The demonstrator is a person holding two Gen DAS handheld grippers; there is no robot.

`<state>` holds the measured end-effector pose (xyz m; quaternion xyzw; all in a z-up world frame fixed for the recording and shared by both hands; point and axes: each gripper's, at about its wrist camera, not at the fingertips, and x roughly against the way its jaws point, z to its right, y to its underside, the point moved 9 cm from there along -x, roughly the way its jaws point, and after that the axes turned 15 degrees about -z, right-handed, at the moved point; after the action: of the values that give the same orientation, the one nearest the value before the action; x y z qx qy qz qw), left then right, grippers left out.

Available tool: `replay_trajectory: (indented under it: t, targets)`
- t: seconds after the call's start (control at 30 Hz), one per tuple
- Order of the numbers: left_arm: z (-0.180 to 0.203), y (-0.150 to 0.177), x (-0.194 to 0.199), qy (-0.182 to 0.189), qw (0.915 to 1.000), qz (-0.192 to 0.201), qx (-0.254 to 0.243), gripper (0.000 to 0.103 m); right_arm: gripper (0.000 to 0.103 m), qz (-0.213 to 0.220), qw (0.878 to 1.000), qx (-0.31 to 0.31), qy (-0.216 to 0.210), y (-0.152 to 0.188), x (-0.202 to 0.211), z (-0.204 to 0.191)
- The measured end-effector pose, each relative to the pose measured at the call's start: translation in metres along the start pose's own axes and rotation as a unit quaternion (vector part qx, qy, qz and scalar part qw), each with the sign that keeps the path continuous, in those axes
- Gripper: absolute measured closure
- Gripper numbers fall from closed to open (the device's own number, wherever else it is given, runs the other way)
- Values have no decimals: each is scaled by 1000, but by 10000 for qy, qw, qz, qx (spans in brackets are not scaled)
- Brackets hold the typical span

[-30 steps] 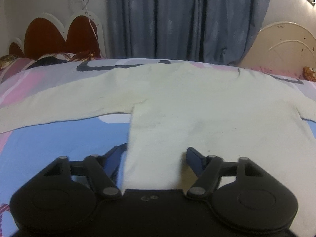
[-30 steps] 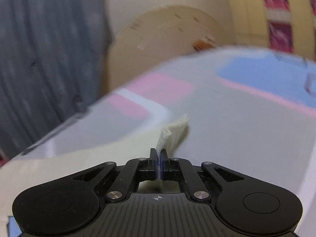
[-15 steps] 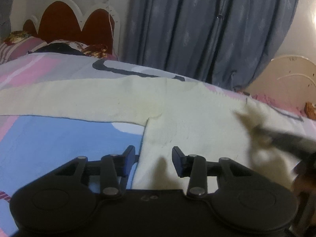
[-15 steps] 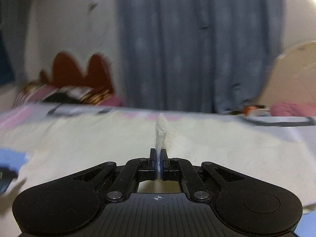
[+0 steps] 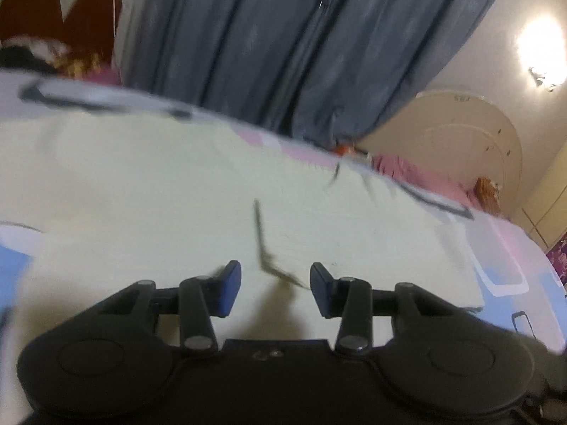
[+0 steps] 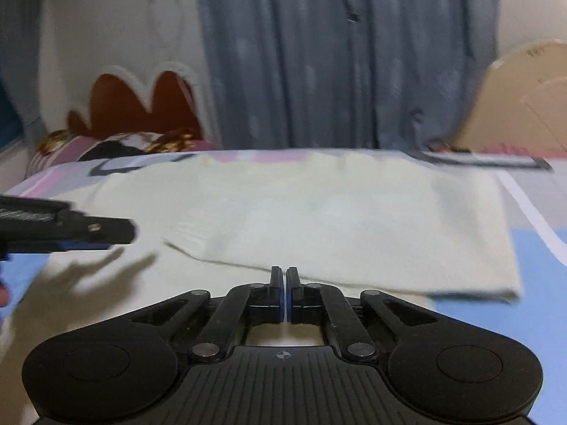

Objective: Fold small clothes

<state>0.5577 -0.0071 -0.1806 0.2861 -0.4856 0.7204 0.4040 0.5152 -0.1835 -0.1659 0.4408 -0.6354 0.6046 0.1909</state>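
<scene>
Lying mid-frame on bed (image 6: pixel 538 248): top (image 6: pixel 319 219), one sleeve folded in, rest unfolded; left gripper (image 5: pixel 275 288) wide, right gripper (image 6: pixel 284 294) closed, empty.

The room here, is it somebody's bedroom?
Most likely a bedroom, yes. A cream top lies spread on a bed with a pink and blue bedsheet, there is a scalloped red headboard, and long blue curtains hang behind.

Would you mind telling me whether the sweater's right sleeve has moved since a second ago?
Yes. The sleeve then reached toward the cream headboard; now it lies folded leftward across the sweater's body, cuff pointing toward the red headboard.
</scene>
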Motion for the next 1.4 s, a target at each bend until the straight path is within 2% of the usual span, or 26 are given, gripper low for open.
replay_trajectory:
  t: [0.07, 0.1, 0.13, 0.2, 0.27, 0.37, 0.47, 0.6, 0.83, 1.13, 1.2, 1.27, 1.3, 1.33, 1.37, 1.4]
  targets:
    - [4, -6, -15, -29, 9999, -104, 3, 77, 102, -120, 9998, -186, 26, 2, 3, 15]
    - [8, -9, -19, -139, 9998, -73, -105, 97, 102, -73, 9995, -293, -62, 4, 6, 20]
    - [8, -12, -18, -173, 9997, -31, -166, 100, 102, -42, 9992, -383, -129, 5, 8, 25]
    - [3, -20, -3, -259, 9989, 305, -228, 100, 102, -6, 9985, -517, -162, 6, 16, 29]
    - [-12, -31, 17, -505, 9962, 656, -275, 100, 103, 18, 9970, -729, -254, 5, 15, 39]
    - [-48, -33, 40, -759, 9932, 867, -138, 100, 103, 69, 9935, -1069, -389, 2, 20, 50]
    - [-80, -30, 44, -916, 9932, 721, -29, 100, 103, 89, 9921, -1182, -412, 3, 28, 56]
    - [-83, -23, 39, -977, 9934, 604, -68, 100, 103, 120, 9919, -1216, -344, 1, 29, 57]
    - [-92, -26, 50, -1017, 9904, 918, 183, 100, 103, 212, 9880, -1512, -237, 1, 31, 65]
    - [-105, -35, 41, -1211, 9893, 798, 140, 100, 103, 208, 9888, -1464, -180, 4, 32, 62]
    - [-107, -34, 34, -1263, 9896, 675, 116, 100, 103, 210, 9889, -1461, -172, 3, 32, 62]
    - [-107, -30, 29, -1314, 9895, 594, -20, 98, 103, 208, 9888, -1469, -177, 4, 32, 64]
    - [-107, -30, 31, -1362, 9889, 593, -99, 91, 103, 197, 9888, -1466, -183, 3, 32, 64]
    - [-108, -30, 36, -1480, 9870, 611, -92, 82, 103, 204, 9892, -1442, -150, 3, 34, 64]
    - [-108, -30, 45, -1685, 9829, 738, -62, 65, 103, 333, 9896, -1396, -59, 1, 42, 64]
    - [-104, -31, 61, -1923, 9751, 1092, -143, 60, 103, 576, 9900, -1288, 8, -3, 54, 64]
